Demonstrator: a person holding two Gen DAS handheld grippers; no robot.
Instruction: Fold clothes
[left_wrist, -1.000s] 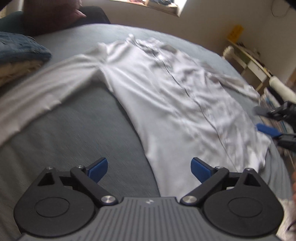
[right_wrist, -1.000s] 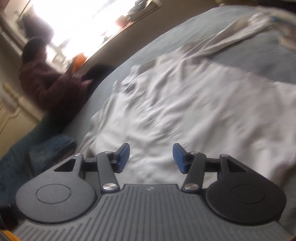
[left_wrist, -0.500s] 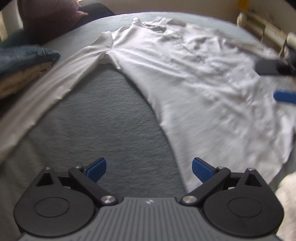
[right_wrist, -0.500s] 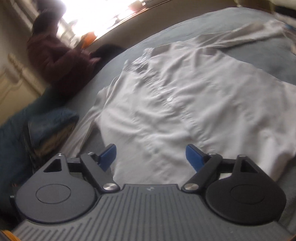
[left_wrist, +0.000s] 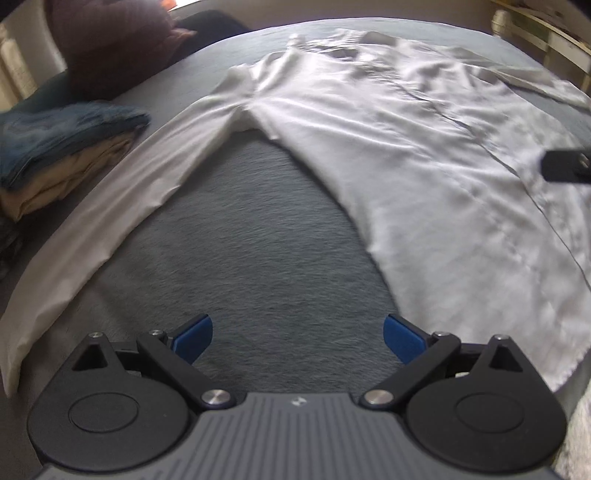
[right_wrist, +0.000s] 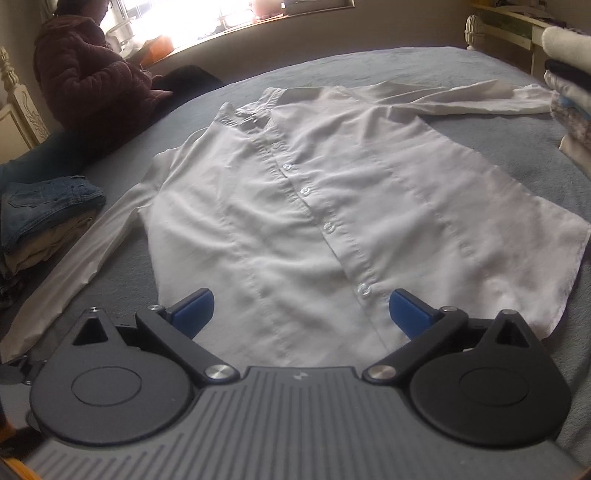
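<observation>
A white button-up shirt (right_wrist: 332, 206) lies flat and face up on a grey bed (right_wrist: 480, 62), sleeves spread to both sides. My right gripper (right_wrist: 299, 312) hovers open over the shirt's bottom hem, near the lowest button (right_wrist: 363, 289), holding nothing. In the left wrist view the shirt (left_wrist: 424, 155) fills the upper right and its left sleeve (left_wrist: 122, 206) runs diagonally to the lower left. My left gripper (left_wrist: 297, 338) is open above bare grey bedding (left_wrist: 255, 236), between that sleeve and the shirt's side edge. A dark part of the right gripper (left_wrist: 565, 166) shows at the right edge.
A stack of folded clothes with blue denim on top (right_wrist: 48, 206) sits at the bed's left edge, beside the sleeve. A person in a dark red jacket (right_wrist: 88, 81) sits at the far left corner. More folded laundry (right_wrist: 569, 99) is piled at the right edge.
Both grippers have swung round and steadied; the left one moved off the shirt's hem to over bare bedding by the sleeve. The right gripper's fingers opened wider. The shirt has not moved.
</observation>
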